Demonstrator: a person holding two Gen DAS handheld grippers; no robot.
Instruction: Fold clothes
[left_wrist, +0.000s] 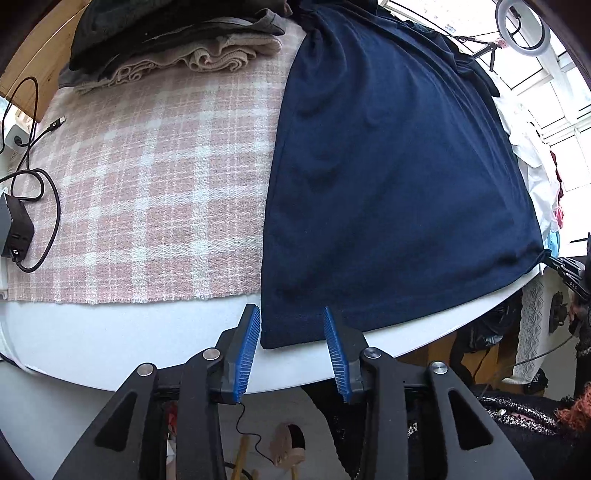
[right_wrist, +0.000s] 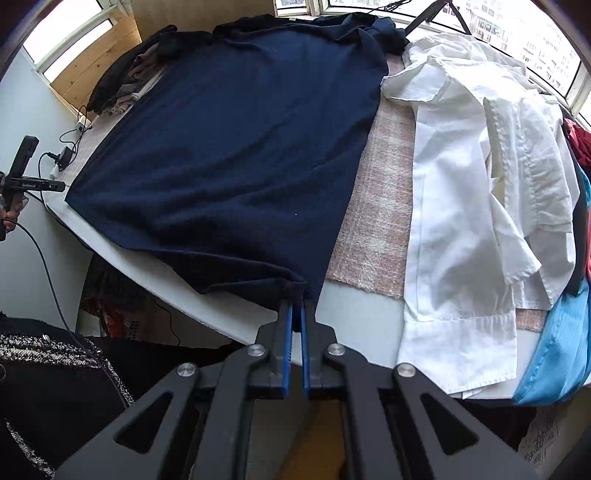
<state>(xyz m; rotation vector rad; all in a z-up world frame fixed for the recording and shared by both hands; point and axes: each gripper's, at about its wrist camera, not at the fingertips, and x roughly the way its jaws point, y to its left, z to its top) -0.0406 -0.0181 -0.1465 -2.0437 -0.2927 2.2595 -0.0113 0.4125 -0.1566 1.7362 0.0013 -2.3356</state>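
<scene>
Two claws: right claw (right_wrist: 296, 308) pinches navy shirt (right_wrist: 236, 147) hem (table edge); left claw (left_wrist: 291, 325) gapes.

place: home room | evidence: clothes heaped on plaid blanket (left_wrist: 147, 177) | windows (right_wrist: 517, 33) behind blanket | power strip (left_wrist: 14, 140) left of blanket

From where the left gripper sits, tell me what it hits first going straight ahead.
Most likely the navy shirt: the open left gripper points at its near corner, which lies between the fingertips. Height above the cloth is unclear.
</scene>
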